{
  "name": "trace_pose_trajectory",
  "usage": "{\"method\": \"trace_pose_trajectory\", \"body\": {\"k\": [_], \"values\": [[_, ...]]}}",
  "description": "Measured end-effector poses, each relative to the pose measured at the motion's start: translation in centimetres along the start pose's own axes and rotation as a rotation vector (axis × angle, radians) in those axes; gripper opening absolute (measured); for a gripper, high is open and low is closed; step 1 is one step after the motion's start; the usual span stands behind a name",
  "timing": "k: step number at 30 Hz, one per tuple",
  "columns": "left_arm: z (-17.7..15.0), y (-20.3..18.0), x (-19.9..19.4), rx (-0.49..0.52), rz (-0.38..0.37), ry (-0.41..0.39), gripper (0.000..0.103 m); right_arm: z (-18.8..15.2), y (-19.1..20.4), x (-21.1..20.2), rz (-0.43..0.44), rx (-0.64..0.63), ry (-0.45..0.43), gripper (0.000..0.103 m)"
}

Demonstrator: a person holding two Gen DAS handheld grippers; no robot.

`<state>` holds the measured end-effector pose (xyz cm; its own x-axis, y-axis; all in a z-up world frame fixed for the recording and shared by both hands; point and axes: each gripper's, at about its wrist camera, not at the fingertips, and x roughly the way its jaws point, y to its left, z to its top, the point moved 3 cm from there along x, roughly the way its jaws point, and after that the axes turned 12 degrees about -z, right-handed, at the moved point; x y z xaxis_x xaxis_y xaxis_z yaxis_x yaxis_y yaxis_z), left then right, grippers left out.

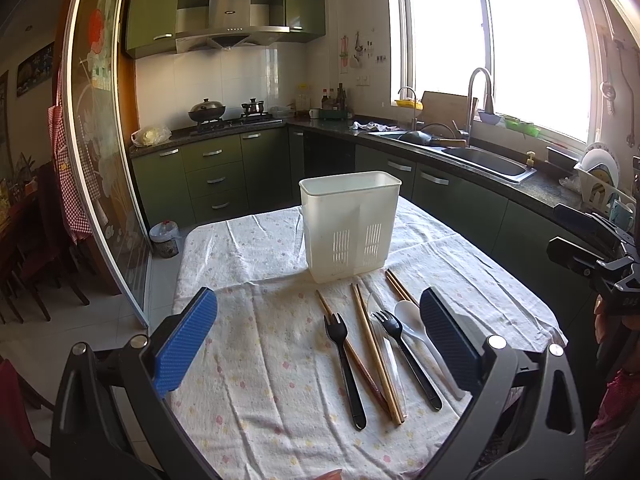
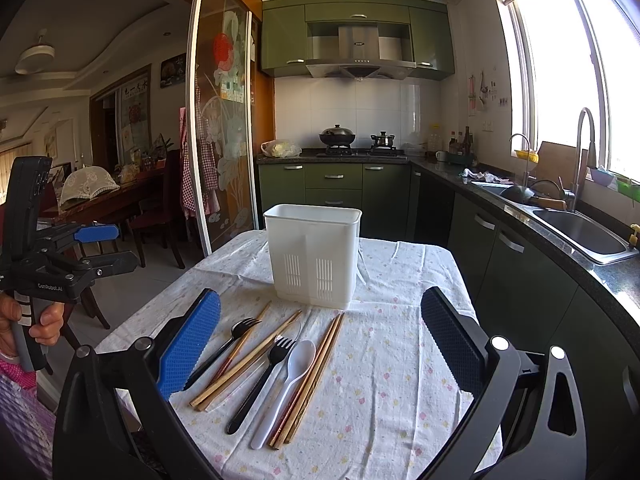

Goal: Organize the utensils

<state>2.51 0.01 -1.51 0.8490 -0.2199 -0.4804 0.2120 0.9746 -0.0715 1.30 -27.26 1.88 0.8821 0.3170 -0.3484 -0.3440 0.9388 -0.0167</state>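
Note:
A white plastic utensil holder (image 1: 350,224) (image 2: 314,254) stands upright on the cloth-covered table (image 1: 248,380) (image 2: 384,360). In front of it lie two black forks (image 1: 346,372) (image 2: 262,384), a white spoon (image 1: 416,328) (image 2: 286,388), a clear spoon (image 1: 386,352) and several wooden chopsticks (image 1: 374,356) (image 2: 310,380). My left gripper (image 1: 318,344) is open and empty, held above the utensils. My right gripper (image 2: 320,352) is open and empty, above the utensils. The left gripper also shows at the left of the right wrist view (image 2: 102,248).
The kitchen counter with sink (image 1: 486,164) (image 2: 582,234) runs along the right. A glass sliding door (image 1: 104,160) (image 2: 224,128) and dining chairs (image 2: 154,216) are to the left. The stove with pots (image 2: 352,144) is at the back.

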Motion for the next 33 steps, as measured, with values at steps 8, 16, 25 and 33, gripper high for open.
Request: {"method": "trace_pose_trajectory", "body": {"k": [8, 16, 25, 33], "values": [[-0.15, 0.07, 0.06, -0.003, 0.002, 0.003, 0.096, 0.0, 0.0, 0.01, -0.001, 0.0, 0.0, 0.099], [-0.19, 0.05, 0.06, -0.002, 0.001, 0.003, 0.096, 0.0, 0.0, 0.05, 0.0, 0.001, 0.0, 0.099], [-0.19, -0.04, -0.05, -0.002, 0.001, 0.003, 0.096, -0.02, -0.01, 0.09, 0.0, 0.001, 0.0, 0.099], [-0.17, -0.04, -0.03, -0.003, 0.001, 0.004, 0.096, -0.01, -0.02, 0.1, 0.0, 0.0, 0.0, 0.099]]}}
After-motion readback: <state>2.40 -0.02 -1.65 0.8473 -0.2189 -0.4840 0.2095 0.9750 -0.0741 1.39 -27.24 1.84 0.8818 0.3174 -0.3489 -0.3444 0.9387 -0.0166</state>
